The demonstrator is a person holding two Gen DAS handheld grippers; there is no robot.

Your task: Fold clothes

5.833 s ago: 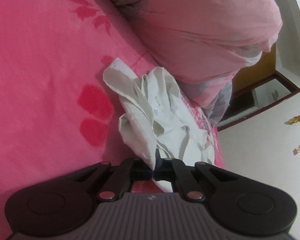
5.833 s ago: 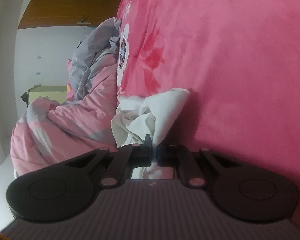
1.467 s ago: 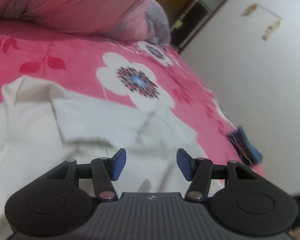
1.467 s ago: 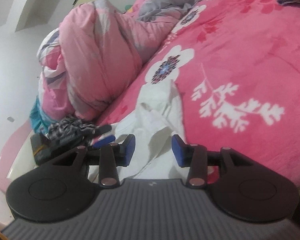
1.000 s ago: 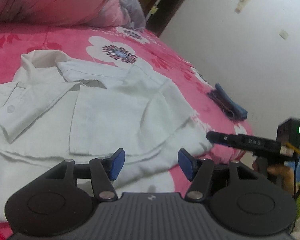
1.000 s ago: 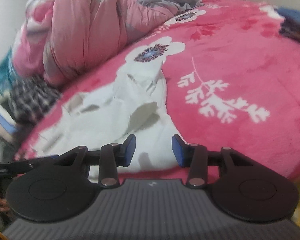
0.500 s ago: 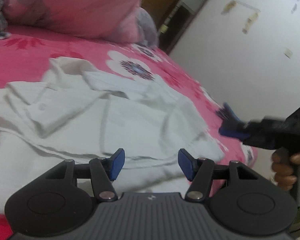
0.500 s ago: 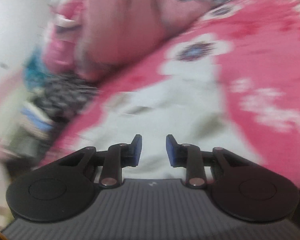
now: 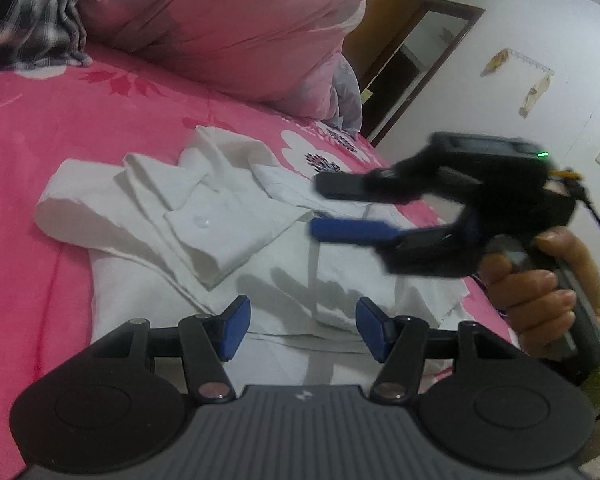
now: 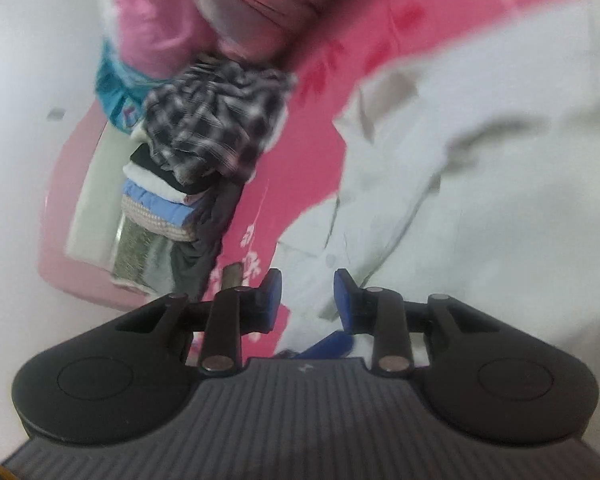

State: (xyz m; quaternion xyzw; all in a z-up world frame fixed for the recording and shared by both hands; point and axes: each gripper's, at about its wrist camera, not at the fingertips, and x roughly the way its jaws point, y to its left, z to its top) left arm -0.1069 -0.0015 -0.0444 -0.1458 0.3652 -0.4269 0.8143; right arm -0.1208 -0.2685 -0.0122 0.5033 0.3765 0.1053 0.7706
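A white button shirt [image 9: 188, 224] lies spread and rumpled on the pink flowered bed cover [image 9: 40, 128], one sleeve folded across its front. My left gripper [image 9: 302, 330] is open and empty, low over the shirt's near hem. My right gripper [image 9: 320, 204] also shows in the left wrist view, held by a hand, jaws open, reaching in from the right over the shirt's middle. In its own blurred view the right gripper [image 10: 307, 292] is open above the shirt [image 10: 480, 184], near its edge.
A bunched pink quilt [image 9: 228, 24] lies along the far side of the bed. A plaid garment [image 10: 216, 120] sits on a stack of folded clothes [image 10: 160, 204] by the bed's edge. A white wall [image 9: 540, 40] and a dark doorway [image 9: 396, 72] stand at the right.
Both grippers let go of the shirt and now stand open. The shirt went from hanging bunched to lying spread on the bed. The right gripper has swung in over the shirt's middle.
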